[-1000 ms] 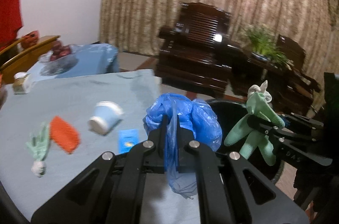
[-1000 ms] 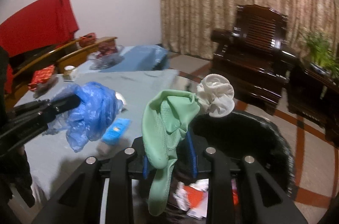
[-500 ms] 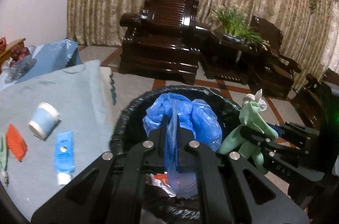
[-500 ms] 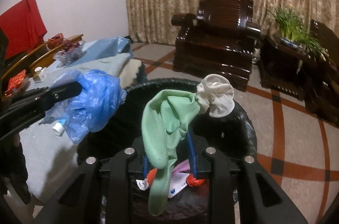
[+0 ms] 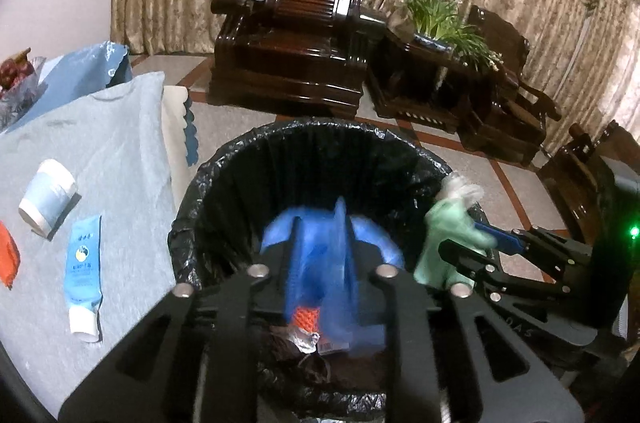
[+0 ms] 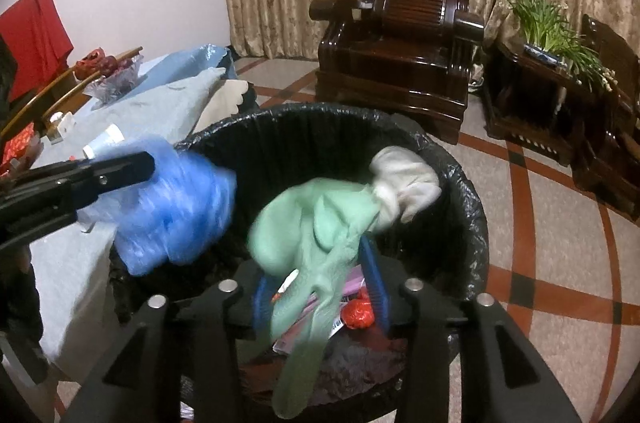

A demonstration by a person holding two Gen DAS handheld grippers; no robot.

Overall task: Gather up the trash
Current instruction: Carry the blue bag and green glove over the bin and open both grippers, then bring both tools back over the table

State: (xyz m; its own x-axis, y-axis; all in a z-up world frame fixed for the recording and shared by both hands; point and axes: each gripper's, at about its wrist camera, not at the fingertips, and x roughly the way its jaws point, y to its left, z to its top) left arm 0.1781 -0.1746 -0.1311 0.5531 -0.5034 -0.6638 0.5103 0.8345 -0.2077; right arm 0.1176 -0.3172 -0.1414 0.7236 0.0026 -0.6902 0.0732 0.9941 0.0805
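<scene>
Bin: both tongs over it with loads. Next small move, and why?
Probably draw both tongs back toward the table. The blue bag and green cloth look blurred, apparently dropping between spread fingers into the bin; a cup and tube remain.

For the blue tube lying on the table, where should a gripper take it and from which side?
Grip the blue tube across its flat middle, coming from above, fingers spanning the narrow width. It lies flat on the grey cloth, white cap toward the camera, with free space along both long edges.
</scene>
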